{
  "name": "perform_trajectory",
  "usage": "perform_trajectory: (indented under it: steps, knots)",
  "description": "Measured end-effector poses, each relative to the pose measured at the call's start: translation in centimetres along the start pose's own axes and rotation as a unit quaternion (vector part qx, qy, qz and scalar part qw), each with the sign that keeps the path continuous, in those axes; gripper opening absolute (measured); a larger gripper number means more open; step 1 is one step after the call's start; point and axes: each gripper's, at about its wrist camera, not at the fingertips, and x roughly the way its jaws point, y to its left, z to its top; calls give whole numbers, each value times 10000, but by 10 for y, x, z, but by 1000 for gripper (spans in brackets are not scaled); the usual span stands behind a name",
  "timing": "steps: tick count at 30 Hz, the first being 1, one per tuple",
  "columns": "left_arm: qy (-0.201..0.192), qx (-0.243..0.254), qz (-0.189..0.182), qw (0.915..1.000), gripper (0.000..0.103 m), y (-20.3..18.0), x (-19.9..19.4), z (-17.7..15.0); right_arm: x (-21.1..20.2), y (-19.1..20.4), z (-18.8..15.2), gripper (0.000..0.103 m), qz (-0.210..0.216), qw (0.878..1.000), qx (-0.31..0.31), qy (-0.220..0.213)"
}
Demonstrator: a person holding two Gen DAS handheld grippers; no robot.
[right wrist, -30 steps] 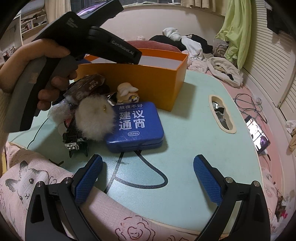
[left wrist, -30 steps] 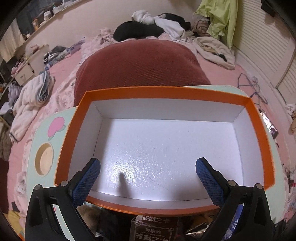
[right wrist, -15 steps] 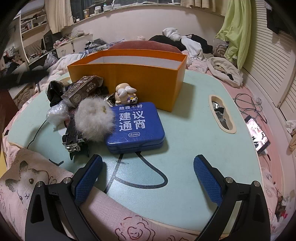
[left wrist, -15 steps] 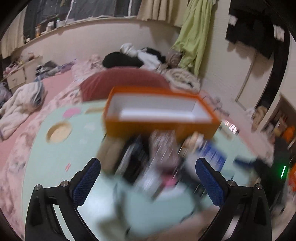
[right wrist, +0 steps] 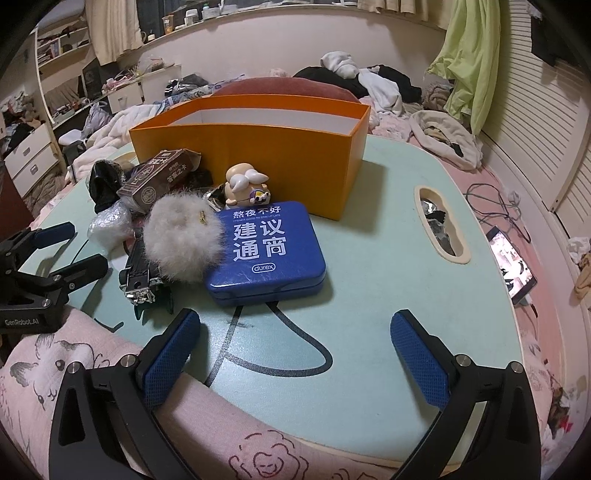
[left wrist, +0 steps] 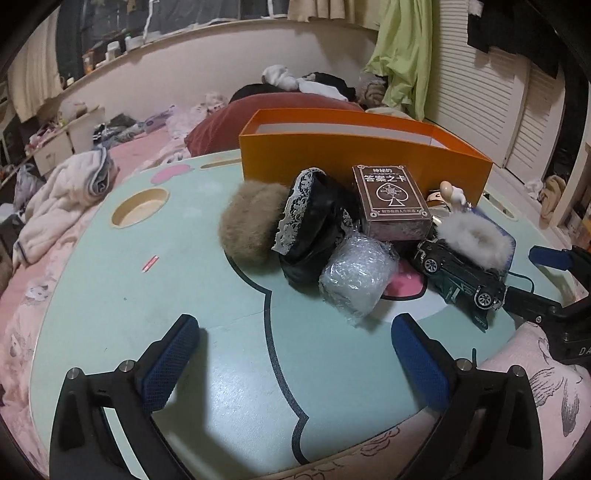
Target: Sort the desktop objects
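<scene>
Left gripper (left wrist: pixel 295 354) has dropped from orange box (left wrist: pixel 369 147) to table level (only its view shows the brown pompom (left wrist: pixel 251 221)).

cluttered bed (right wrist: pixel 388 88), louvred doors (right wrist: pixel 535 122), curtains (right wrist: pixel 110 33).

Open left claw (left wrist: pixel 295 354), cluttered table (left wrist: pixel 147 295), orange box (left wrist: pixel 332 147)

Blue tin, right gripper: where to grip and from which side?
Take the blue tin across its two long side edges, coming down from above near its front end. It lies flat on the table, too low for a side-on grip. The right gripper is open in front of it. The white pompom crowds its left edge.
</scene>
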Motion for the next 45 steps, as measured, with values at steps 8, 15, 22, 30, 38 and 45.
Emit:
perform_trajectory:
  steps: [8,15,22,30,38,45]
  knots:
    - [-16,-11,32,10000,103,4,-3,-8,-2,0,0,103,-10,10000,4,0]
    - [-14,-24,-8,10000,103,5,-2,-10,-1,-1,0,103,-9,10000,4,-1]
    - [-22,-25,-2,10000,103,5,-1,-9,-1,-1,0,103,-7,10000,1,-1]
    - [-23,-22,-4,10000,103,5,-2,-10,-1,-2,0,103,-6,10000,0,-1]
    - [-18,-16,0,10000,103,5,-1,-9,-1,-2,0,103,3,10000,-3,-3]
    - [-27,-27,-6,10000,103,5,-1,-10,-2,-3,1,103,11,10000,-3,-9]
